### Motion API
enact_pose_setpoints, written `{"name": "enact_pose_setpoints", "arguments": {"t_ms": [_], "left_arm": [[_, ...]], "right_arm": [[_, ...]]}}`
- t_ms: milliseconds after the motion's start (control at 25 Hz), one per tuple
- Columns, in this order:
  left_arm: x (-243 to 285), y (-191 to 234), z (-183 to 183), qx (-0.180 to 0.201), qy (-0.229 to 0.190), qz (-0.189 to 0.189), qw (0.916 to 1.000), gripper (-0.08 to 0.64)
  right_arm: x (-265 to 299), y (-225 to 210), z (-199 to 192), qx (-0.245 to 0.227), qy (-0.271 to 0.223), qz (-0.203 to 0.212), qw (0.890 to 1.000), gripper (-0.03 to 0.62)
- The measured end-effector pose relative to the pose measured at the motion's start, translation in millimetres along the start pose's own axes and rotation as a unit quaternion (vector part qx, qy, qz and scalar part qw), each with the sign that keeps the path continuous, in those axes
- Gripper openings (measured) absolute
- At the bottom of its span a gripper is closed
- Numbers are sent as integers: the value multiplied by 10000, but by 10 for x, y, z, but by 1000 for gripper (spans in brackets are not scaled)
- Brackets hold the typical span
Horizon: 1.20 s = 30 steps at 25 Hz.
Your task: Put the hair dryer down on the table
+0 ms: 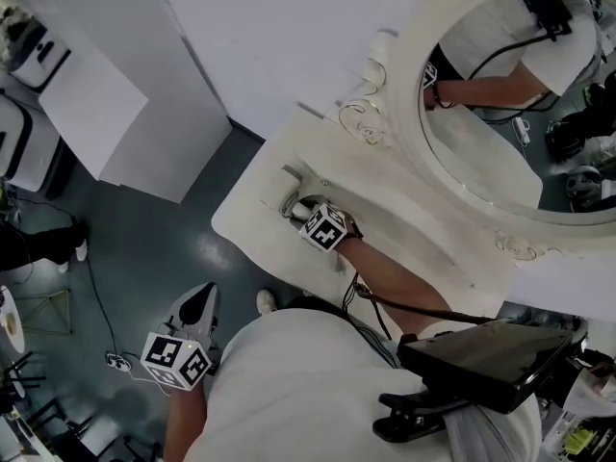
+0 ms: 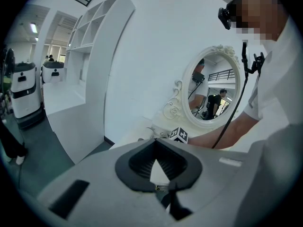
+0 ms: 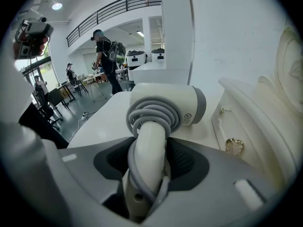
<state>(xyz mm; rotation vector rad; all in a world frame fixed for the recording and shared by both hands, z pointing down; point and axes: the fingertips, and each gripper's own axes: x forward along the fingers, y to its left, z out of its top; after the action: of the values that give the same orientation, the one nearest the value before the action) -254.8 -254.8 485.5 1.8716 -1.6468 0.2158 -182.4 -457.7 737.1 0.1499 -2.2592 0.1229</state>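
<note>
- White vanity table (image 1: 252, 221) is standing against a white wall, on a dark grey floor (image 1: 144, 239); an oval mirror (image 1: 486, 152) in an ornate white frame is rising at the back of it.
- Tall white shelf unit (image 1: 115, 94) is standing to the table's left, apart from it.
- Right gripper (image 1: 304, 214) is reaching over the left part of the table top, the person's bare forearm (image 1: 395, 282) stretching out behind it.
- Right gripper view: jaws are standing wide and are clamping the white handle of the hair dryer (image 3: 163, 108); both dark pads are pressing on the handle's sides.
- Handle is running straight along the claw (image 3: 150, 150), butt end toward the camera, the barrel lying crosswise just past the jaw tips.
- Grey cord (image 3: 151, 115) is wrapping in loops round the top of the handle, with strands trailing down between the pads.
- Dryer is sitting low over the table top (image 3: 106, 115); whether it is touching the surface is not readable.
- Raised drawer block with a gold knob (image 3: 234, 145) is lying just to the right of the dryer.
- Head view: the dryer (image 1: 300, 206) is showing only as a pale shape just ahead of the marker cube, near the table's left end.
- Left gripper (image 1: 197, 308) is hanging down at the person's side above the floor, well apart from the table.
- Left gripper view: its jaws (image 2: 155, 160) are meeting at the tips with nothing between them, and are pointing toward the mirror (image 2: 213, 86).
- Background person with a backpack (image 3: 106, 56) is standing far off across the room.
</note>
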Motion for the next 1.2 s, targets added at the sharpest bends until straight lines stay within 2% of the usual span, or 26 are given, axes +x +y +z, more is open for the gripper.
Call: {"name": "enact_pose_setpoints", "arguments": {"t_ms": [280, 480, 960, 1200], "left_arm": [[-53, -4, -22, -29, 2, 101, 9999, -3], [-63, -39, -35, -33, -4, 138, 9999, -3], [5, -212, -140, -78, 74, 134, 9999, -2], [102, -321, -169, -118, 184, 109, 9997, -3]], "right_arm": [[2, 28, 12, -32, -63, 42, 10000, 235], [-9, 59, 29, -59, -98, 86, 9999, 274], [-209, 29, 55, 41, -385, 48, 9992, 281], [-429, 20, 127, 140, -742, 55, 9971, 276]]}}
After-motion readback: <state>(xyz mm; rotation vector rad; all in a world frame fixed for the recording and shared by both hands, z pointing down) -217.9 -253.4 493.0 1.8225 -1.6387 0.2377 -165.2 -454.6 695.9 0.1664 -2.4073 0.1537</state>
